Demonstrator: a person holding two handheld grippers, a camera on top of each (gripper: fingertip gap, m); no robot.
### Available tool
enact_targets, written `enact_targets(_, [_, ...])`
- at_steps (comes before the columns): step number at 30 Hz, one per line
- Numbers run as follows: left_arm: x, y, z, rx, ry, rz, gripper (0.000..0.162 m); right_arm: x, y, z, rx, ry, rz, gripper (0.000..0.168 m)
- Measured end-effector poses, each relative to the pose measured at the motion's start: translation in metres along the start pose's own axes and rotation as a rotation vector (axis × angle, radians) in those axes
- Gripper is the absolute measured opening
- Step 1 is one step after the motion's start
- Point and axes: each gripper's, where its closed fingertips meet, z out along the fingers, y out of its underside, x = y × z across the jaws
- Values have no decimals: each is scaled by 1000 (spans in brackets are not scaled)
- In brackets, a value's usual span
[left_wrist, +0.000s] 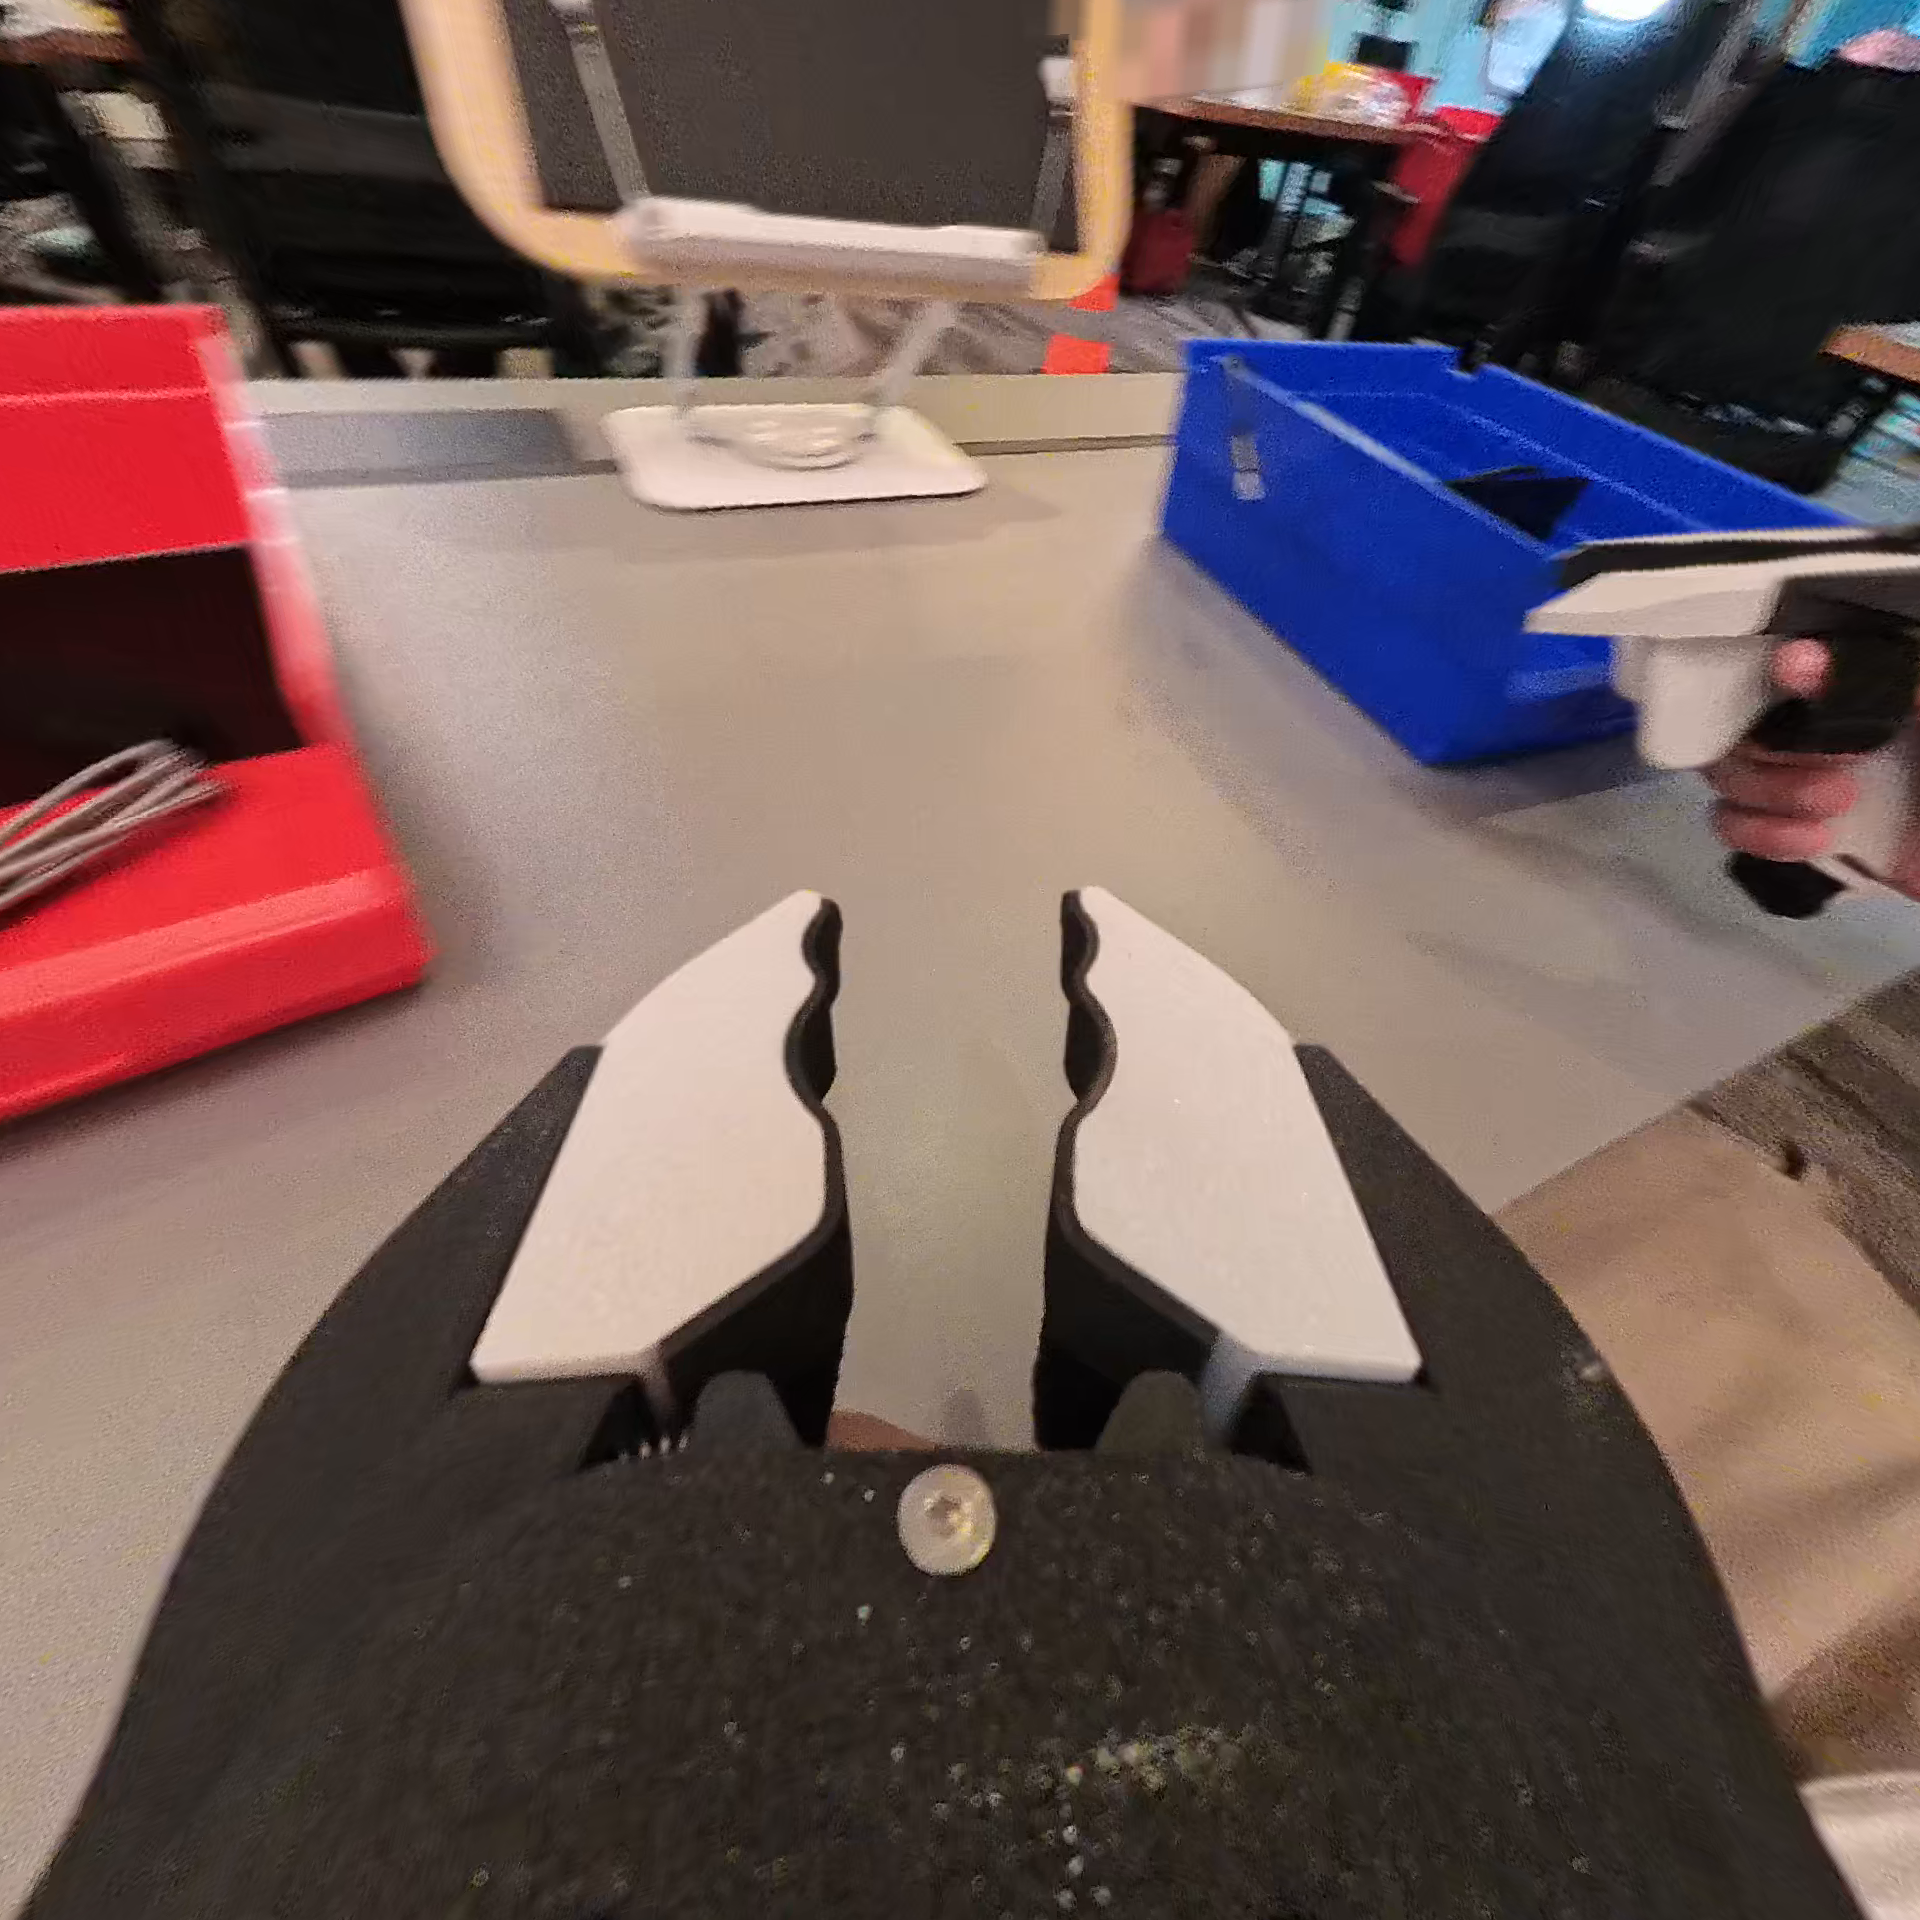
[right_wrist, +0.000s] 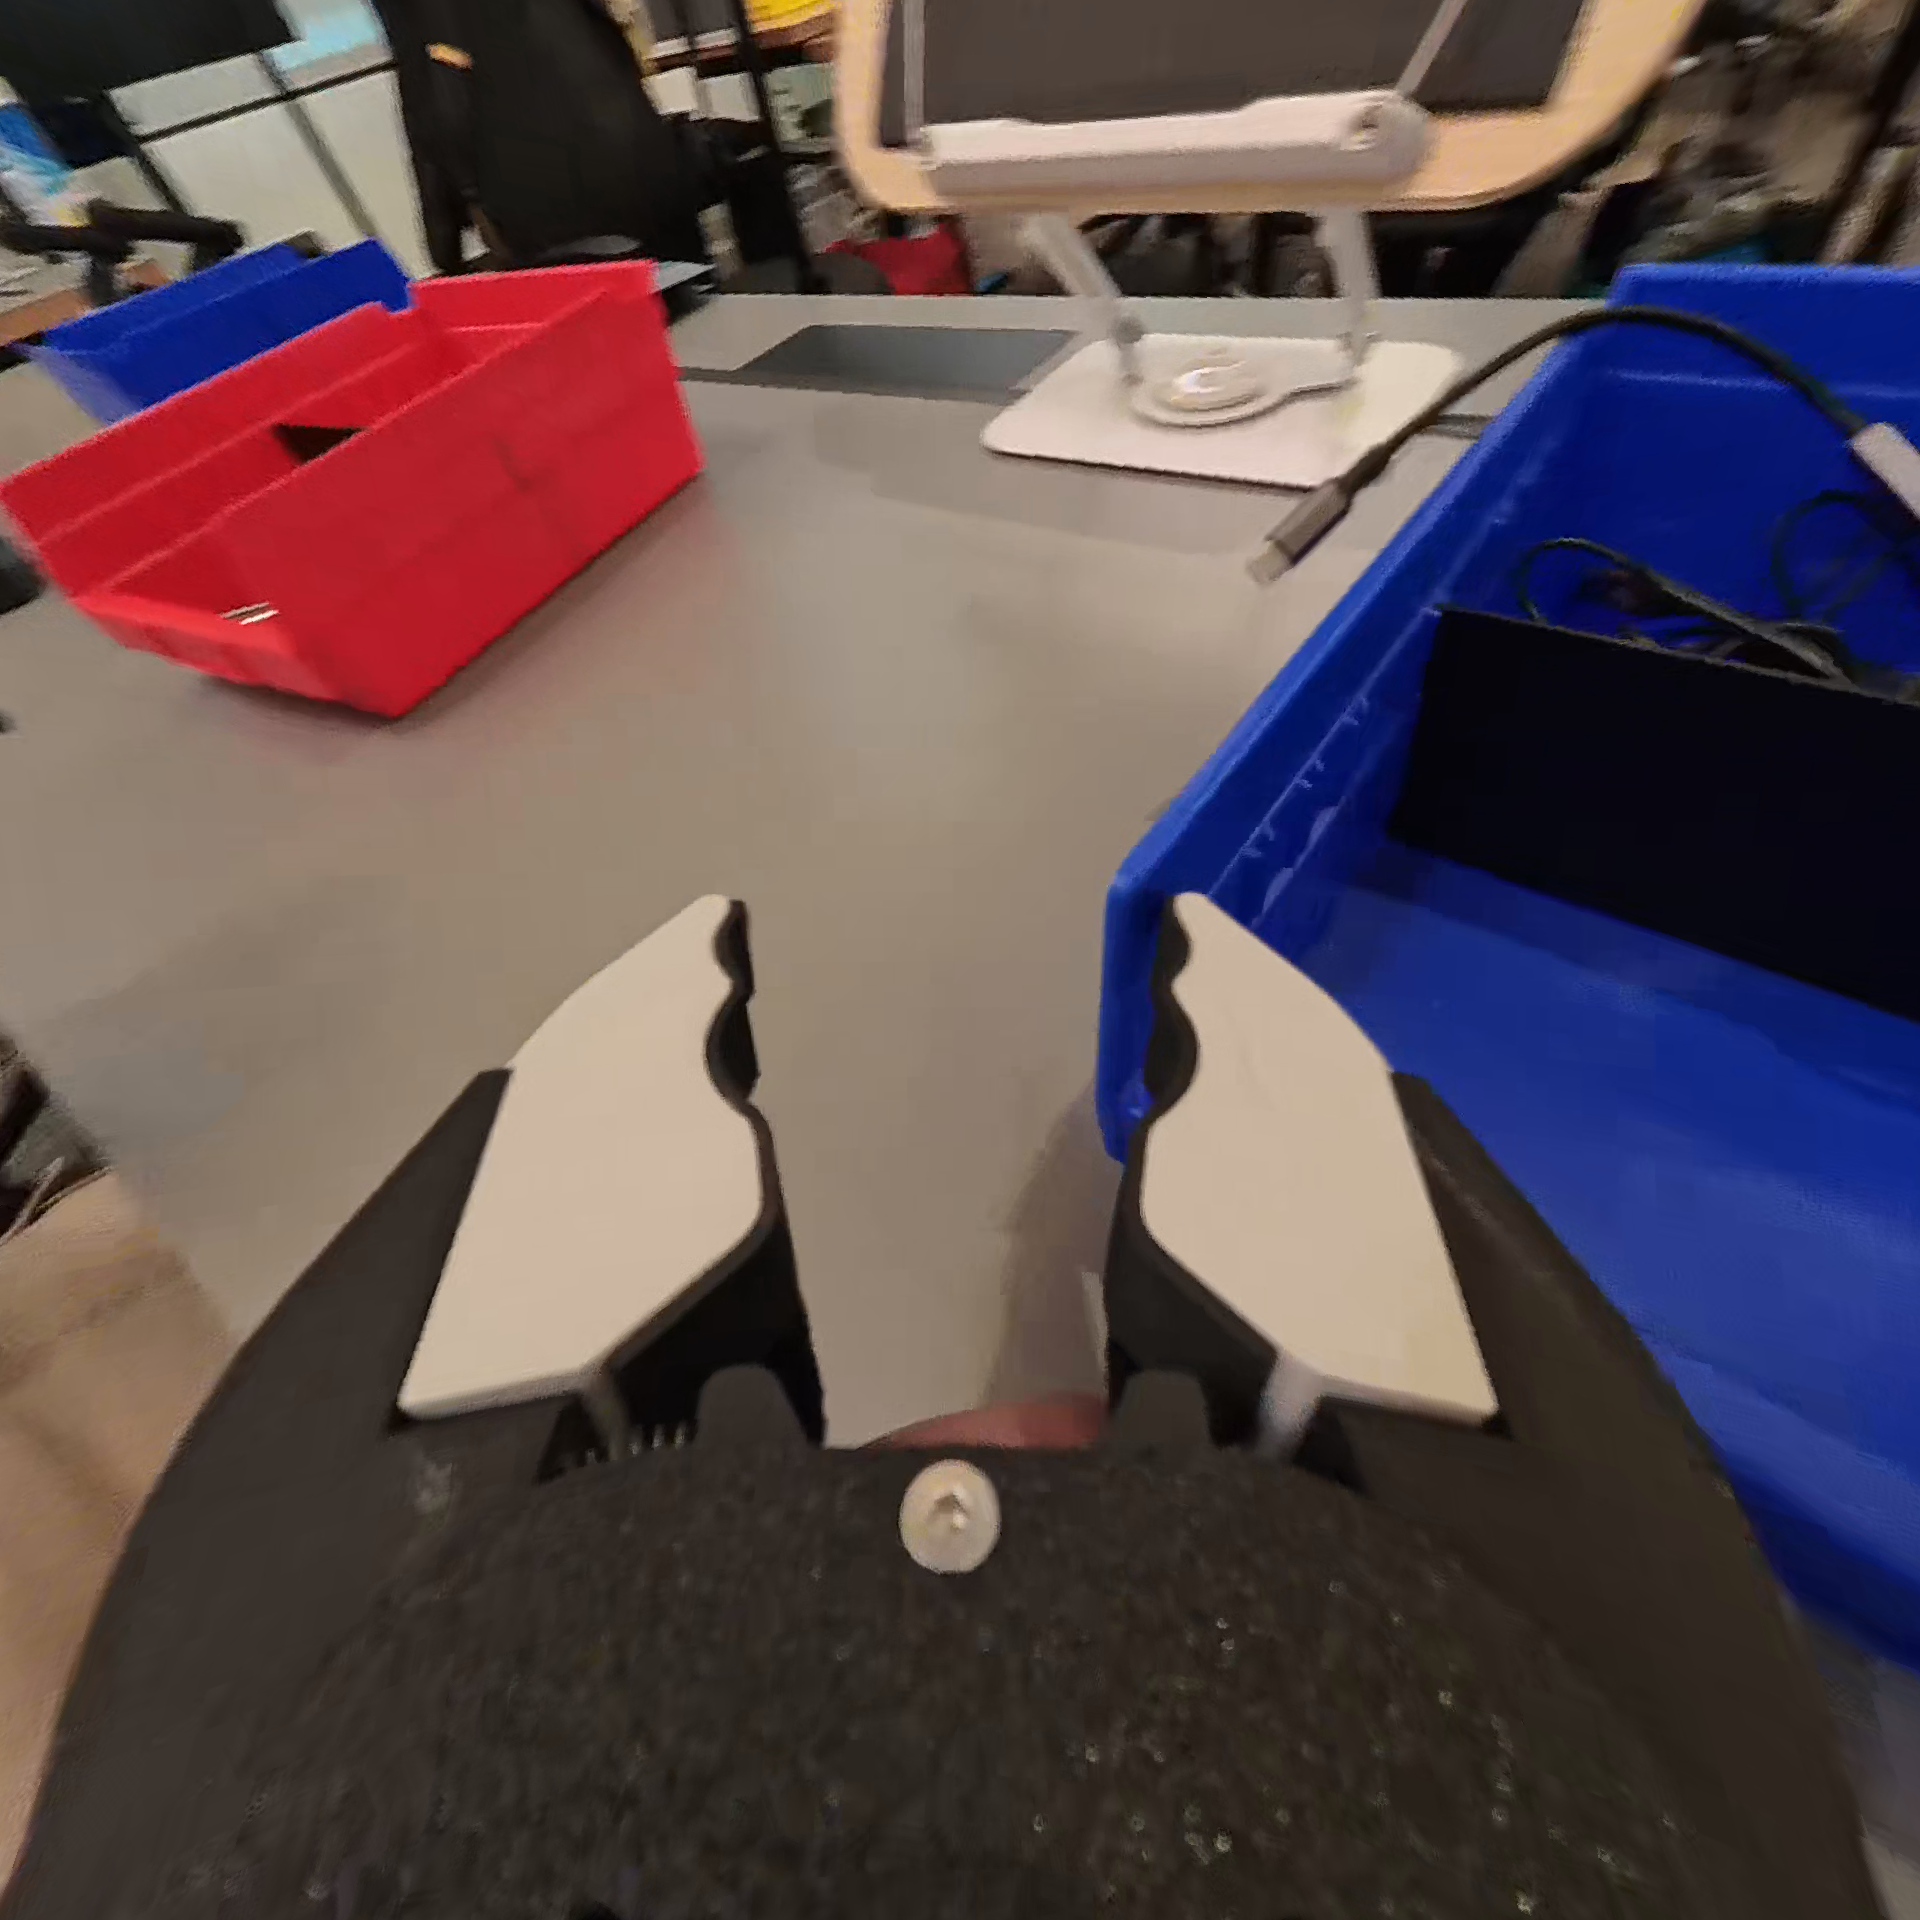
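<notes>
I am over a bare grey table (left_wrist: 831, 727) in a cluttered workroom. A red bin (left_wrist: 197, 862) holding grey cables (left_wrist: 94, 810) sits left; a blue bin (right_wrist: 1558, 987) with a black cable (right_wrist: 1621, 332) sits right; a white stand (right_wrist: 1226, 405) stands beyond. My left gripper (left_wrist: 948, 914) is released, empty. My right gripper (right_wrist: 956, 925) is spread apart, empty, beside the blue bin's near corner.

A grey table (left_wrist: 935, 727) is backed by dark chairs (left_wrist: 1714, 260) and a wooden desk (left_wrist: 1288, 114) (far right); patterned carpet (left_wrist: 1039, 332) is seen beyond.
</notes>
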Motion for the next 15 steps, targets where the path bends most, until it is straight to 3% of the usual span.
enact_targets(1, [22,-3,12,-8,39,37,42,-6,-2,-3,11,-23,-14,64])
enact_targets(4, [89,-7,53,-58,158,120,45,7,-11,-27,90,86,-47,66])
enact_targets(6, [132,-13,83,-85,239,127,46,38,-18,-58,155,258,-40,65])
enact_targets(11, [191,-22,175,-142,222,139,53,127,-19,-133,234,666,27,63])
enact_targets(13, [197,-20,207,-176,159,126,53,153,-1,-131,172,704,91,61])
enact_targets(15, [191,-11,231,-228,80,87,37,164,24,-110,72,645,201,59])
